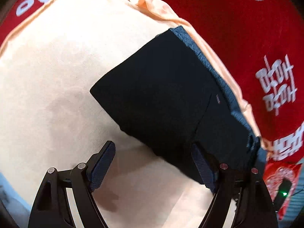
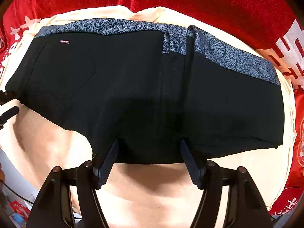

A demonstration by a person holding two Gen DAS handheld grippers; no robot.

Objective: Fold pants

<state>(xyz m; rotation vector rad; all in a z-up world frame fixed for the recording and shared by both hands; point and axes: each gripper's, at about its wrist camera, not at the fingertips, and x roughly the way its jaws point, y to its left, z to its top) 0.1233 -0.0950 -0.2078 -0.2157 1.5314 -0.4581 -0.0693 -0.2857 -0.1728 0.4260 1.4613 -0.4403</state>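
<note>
Peach cloth (image 2: 57,152) over red blanket (image 2: 209,0); black pants (image 2: 133,85) look folded. Left gripper (image 1: 153,163) and right gripper (image 2: 148,161) both released, probably just tidying next.

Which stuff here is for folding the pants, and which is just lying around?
For the folding:
- black folded pants with a blue speckled waistband
- left gripper, open
- right gripper, open over the pants' near edge
- cream cloth they lie on

Just lying about:
- red blanket with white lettering
- red printed packet
</note>
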